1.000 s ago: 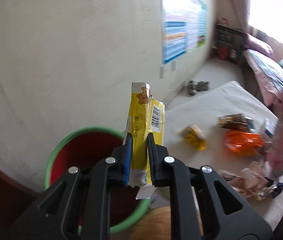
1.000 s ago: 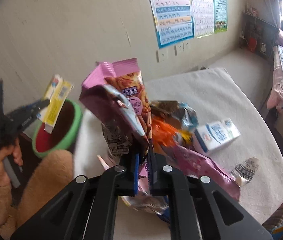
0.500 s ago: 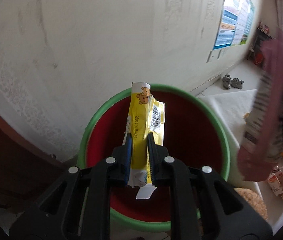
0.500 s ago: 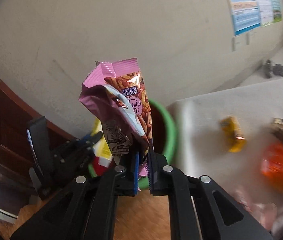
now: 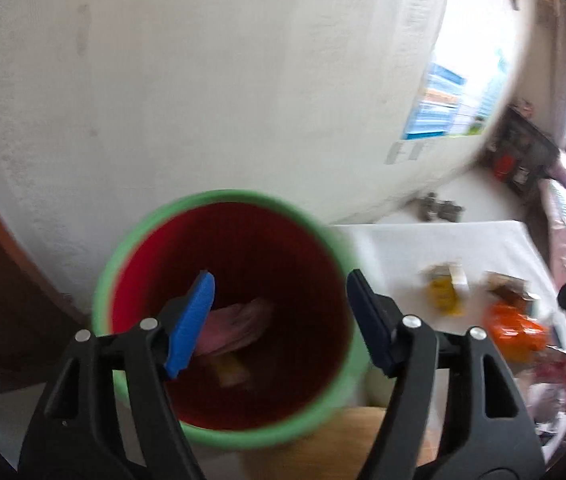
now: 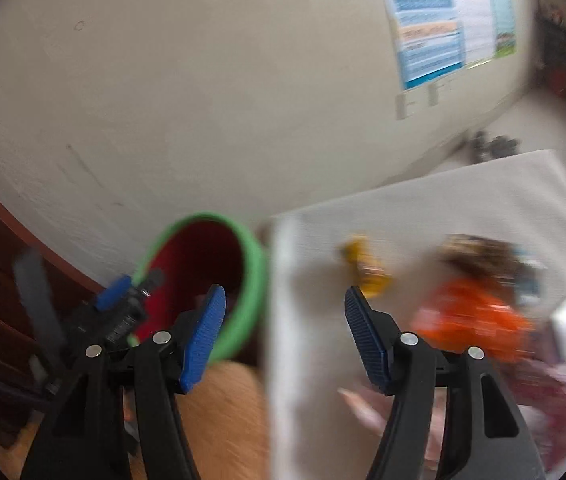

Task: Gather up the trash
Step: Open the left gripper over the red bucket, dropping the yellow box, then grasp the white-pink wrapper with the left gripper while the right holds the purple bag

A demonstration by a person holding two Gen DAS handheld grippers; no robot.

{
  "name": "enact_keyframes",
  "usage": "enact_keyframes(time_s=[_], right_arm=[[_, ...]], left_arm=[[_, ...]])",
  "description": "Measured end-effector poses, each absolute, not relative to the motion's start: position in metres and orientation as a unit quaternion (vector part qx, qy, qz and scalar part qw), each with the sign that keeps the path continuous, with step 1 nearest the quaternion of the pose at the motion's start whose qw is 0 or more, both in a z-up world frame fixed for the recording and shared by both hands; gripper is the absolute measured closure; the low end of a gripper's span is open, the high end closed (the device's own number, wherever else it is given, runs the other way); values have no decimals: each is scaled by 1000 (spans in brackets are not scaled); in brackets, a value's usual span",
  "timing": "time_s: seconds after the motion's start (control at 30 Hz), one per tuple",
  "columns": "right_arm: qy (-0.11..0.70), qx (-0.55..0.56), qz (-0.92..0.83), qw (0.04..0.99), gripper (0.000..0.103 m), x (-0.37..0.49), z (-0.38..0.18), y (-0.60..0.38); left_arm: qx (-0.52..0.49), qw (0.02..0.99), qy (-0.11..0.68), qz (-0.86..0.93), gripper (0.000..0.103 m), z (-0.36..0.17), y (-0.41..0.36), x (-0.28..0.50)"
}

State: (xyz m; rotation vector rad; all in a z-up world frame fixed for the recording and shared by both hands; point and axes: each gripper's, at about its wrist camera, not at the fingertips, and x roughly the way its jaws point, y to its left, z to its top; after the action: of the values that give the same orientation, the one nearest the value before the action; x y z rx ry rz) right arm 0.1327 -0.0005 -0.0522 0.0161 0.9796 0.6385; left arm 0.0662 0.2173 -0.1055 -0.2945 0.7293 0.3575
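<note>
Bin (image 5: pixel 223 436) sits right under the left gripper (image 5: pixel 281 312), rim clear, wall close behind; pink wrapper (image 5: pixel 239 326) and a yellow one (image 5: pixel 231 372) lie inside. Both jaws just opened, empty. Right gripper (image 6: pixel 285 330) straddles the table edge (image 6: pixel 279 320), bin to its left; orange wrapper (image 6: pixel 479 320) to its right.

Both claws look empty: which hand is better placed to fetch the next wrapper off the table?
Likely the right. The right claw stands open over the table edge, near the orange wrapper. The left claw hangs open over the bin.
</note>
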Motion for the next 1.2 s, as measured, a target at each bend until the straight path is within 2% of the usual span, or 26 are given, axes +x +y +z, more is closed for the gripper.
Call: enact_keyframes(time_s=[0.13,0.3,0.43,0.5,0.53,0.6,0.7,0.83,1.03,1.2], right_arm=[[449,-18,246,859,40,127,-46,-65],[442,4,190,877,40,131,-55,-124],[448,3,175,877,40,130,-56,-142],[450,14,173,876,39,131,-55,-146],[452,19,173,875,39,132,-55,-148],[453,16,173,875,38,133,-54,-148],[450,-9,170,877,38,132,-52,-145],[455,-51,140,878,36,131,-57,-153],[480,16,130,867,36,138,-68,-178],[485,-3,123,866,36,131,-66,-181]], left_arm=[[-135,928,321,132,23,-84,159,85],[-195,927,310,85,21,-106,115,103],[-78,936,319,128,21,-128,81,112],[-16,949,278,149,14,-123,65,111],[27,957,241,160,7,-121,54,109],[104,960,200,163,5,-124,30,110],[141,959,201,143,5,-134,18,117],[49,955,284,76,6,-132,43,132],[-83,922,375,51,6,-136,82,106],[-98,912,398,34,5,-140,87,74]])
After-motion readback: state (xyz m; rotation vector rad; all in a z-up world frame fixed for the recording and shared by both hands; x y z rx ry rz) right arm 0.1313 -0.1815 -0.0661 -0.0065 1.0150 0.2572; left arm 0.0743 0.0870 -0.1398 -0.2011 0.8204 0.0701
